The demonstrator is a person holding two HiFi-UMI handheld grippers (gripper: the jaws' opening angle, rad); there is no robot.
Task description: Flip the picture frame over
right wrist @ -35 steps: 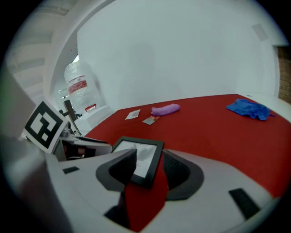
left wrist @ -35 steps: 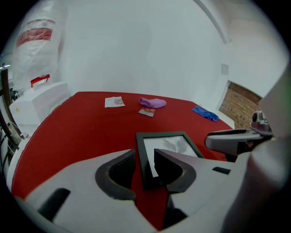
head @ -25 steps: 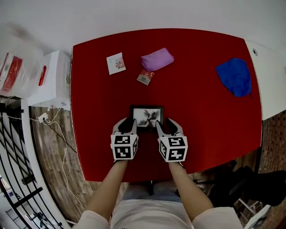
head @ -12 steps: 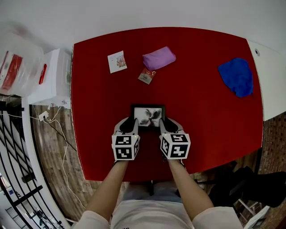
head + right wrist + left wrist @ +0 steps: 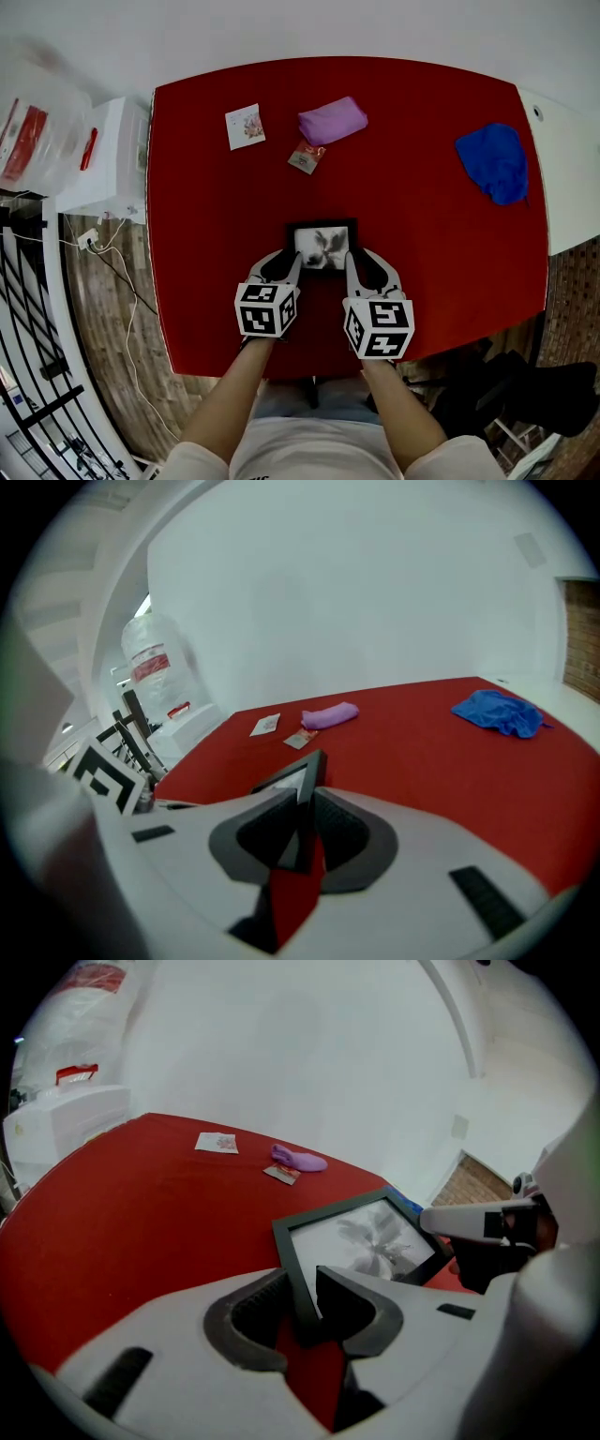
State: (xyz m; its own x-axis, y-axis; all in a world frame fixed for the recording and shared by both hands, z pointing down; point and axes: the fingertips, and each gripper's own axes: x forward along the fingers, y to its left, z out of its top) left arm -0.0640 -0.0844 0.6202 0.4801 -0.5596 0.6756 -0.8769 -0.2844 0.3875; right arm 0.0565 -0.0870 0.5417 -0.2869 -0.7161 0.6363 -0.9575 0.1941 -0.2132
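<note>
The black picture frame (image 5: 322, 246) with a grey flower print faces up near the front of the red table (image 5: 216, 216), raised and tilted between my two grippers. In the left gripper view its near left corner (image 5: 298, 1260) sits wedged between the pads of my left gripper (image 5: 302, 1293). My right gripper (image 5: 302, 822) has its jaws closing, the pads pressing the frame's right edge (image 5: 305, 778), seen edge-on. In the head view the left gripper (image 5: 281, 265) and right gripper (image 5: 364, 265) flank the frame's near side.
A purple pouch (image 5: 332, 121), a small card (image 5: 245, 127) and a little packet (image 5: 306, 157) lie at the table's back. A blue cloth (image 5: 492, 161) lies at the back right. A white box (image 5: 103, 159) and a plastic bag (image 5: 33, 112) stand left of the table.
The right jaws closed on the frame's right edge and rose, lifting and tilting the frame. The frame and left gripper shifted a little to the right.
</note>
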